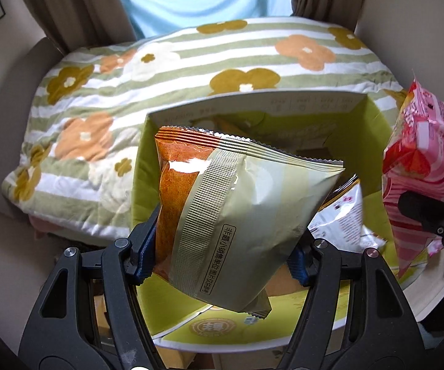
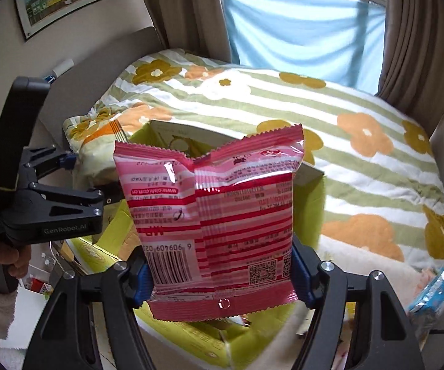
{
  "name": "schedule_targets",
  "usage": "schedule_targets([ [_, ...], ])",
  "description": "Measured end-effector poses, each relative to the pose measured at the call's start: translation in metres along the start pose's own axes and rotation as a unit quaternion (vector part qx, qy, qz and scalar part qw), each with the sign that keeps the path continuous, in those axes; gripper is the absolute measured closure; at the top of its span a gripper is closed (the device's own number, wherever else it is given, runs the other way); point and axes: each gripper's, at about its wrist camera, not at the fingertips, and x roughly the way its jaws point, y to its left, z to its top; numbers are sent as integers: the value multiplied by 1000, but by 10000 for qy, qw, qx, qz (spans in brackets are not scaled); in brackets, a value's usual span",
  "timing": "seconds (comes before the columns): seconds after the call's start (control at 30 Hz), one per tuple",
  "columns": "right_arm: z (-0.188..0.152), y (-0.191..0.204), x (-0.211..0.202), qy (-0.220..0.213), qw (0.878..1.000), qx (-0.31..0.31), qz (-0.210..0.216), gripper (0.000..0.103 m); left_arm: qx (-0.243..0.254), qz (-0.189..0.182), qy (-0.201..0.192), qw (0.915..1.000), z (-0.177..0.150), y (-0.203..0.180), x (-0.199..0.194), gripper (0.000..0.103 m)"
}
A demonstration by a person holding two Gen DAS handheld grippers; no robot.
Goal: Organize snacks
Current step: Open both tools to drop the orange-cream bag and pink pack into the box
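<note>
While the left gripper (image 1: 222,251) clamps an olive-and-orange snack packet (image 1: 237,215) above the green box (image 1: 373,141), the right gripper (image 2: 222,273) grips a pink striped packet (image 2: 215,225), with that box's far wall at its twelve o'clock.

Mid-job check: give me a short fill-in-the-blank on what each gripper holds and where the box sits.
1. The left gripper is shut on a beige and ____ snack packet.
2. The right gripper holds a packet striped white and ____.
3. Both packets hang over an open box whose inside is ____.
4. The box sits against a ____-patterned quilt.

Missing words: orange; pink; green; flower
</note>
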Motion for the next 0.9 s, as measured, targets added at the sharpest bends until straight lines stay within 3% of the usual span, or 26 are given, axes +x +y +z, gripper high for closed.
schedule_targets([
  [0.07, 0, -5, 6, 61, 10000, 70, -26, 36, 23, -19, 52, 10000, -4, 1, 6, 36],
  [0.17, 4, -5, 11, 160, 9996, 213, -60, 36, 71, -20, 22, 10000, -8, -2, 7, 0],
  [0.23, 7, -8, 14, 190, 9993, 295, -98, 36, 70, -119, -131, 9998, -13, -2, 1, 0],
  [0.37, 8, -8, 18, 259, 9988, 293, -293, 35, -13, -166, -115, 9998, -21, -3, -1, 0],
  [0.57, 11, -12, 29, 321, 9984, 389, -268, 34, -105, -174, -87, 9998, -29, -8, -6, 0],
  [0.63, 11, -15, 31, 255, 9979, 507, -326, 18, -88, -110, -90, 9999, -31, -9, -8, 0],
  [0.67, 9, -17, 30, 201, 9980, 506, -330, 0, -75, -74, -97, 9999, -33, -9, -9, 0],
  [0.9, -4, -11, 20, 37, 9987, 228, -449, 0, -93, -8, -143, 9999, -42, -10, -17, 0],
])
